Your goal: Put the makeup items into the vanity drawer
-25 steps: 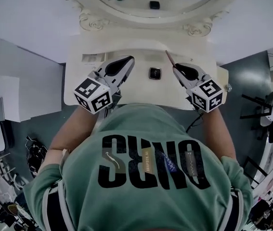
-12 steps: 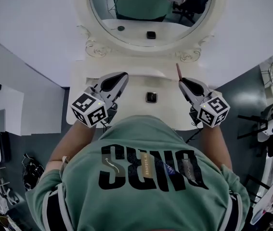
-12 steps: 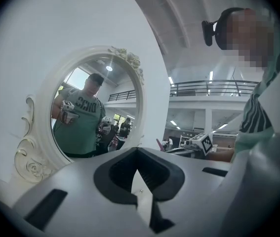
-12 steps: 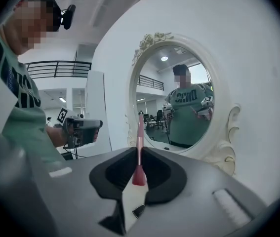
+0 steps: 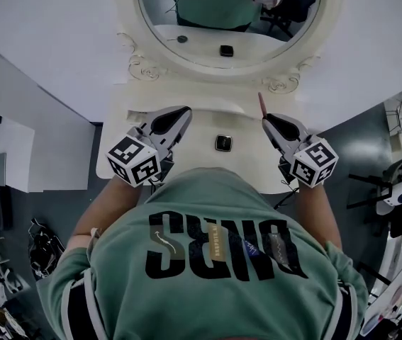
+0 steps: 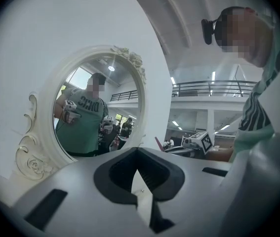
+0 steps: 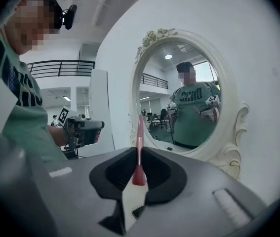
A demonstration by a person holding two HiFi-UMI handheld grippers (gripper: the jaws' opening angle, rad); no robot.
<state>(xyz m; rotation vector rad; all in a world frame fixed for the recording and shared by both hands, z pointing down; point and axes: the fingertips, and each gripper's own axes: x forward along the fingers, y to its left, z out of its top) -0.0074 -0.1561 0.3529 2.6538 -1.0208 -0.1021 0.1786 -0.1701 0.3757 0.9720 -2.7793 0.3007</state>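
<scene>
both higher: left gripper (image 5: 186, 110), right gripper (image 5: 265, 118) pinching likely lip pencil (image 7: 139, 135)

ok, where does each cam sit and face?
Head view: on head, steeply down at vanity top; shirt, forearms, left gripper, right gripper show.
Left gripper view: on left gripper, along shut empty jaws toward mirror; shirt right.
Right gripper view: on right gripper, along jaws clamping red makeup stick toward mirror; shirt left.
All three share the mirror.

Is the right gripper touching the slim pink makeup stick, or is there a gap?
Touching. In the right gripper view, the right gripper clamps the slim pink makeup stick by its lower end, with both jaws pressed on it and no gap.
</scene>
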